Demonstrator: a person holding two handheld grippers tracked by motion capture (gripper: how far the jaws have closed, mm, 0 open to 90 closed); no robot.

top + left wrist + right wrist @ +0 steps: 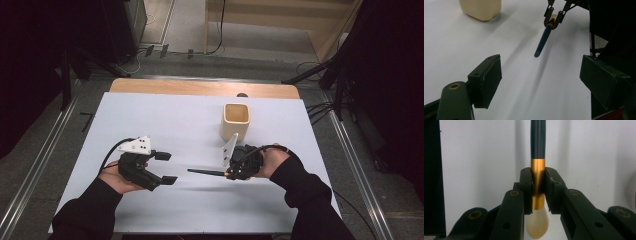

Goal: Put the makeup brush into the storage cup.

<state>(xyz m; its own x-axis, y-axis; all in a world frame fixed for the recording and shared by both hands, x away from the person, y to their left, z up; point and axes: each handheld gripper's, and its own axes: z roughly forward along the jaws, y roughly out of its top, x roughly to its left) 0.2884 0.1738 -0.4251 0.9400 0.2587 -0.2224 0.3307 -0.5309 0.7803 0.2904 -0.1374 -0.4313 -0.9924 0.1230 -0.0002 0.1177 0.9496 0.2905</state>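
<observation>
The right gripper (539, 192) clamps the makeup brush (538, 165) by its gold ferrule above the table, handle aimed at the wide-open left gripper (167, 168), so a skewed handover grab could lever it loose.
</observation>
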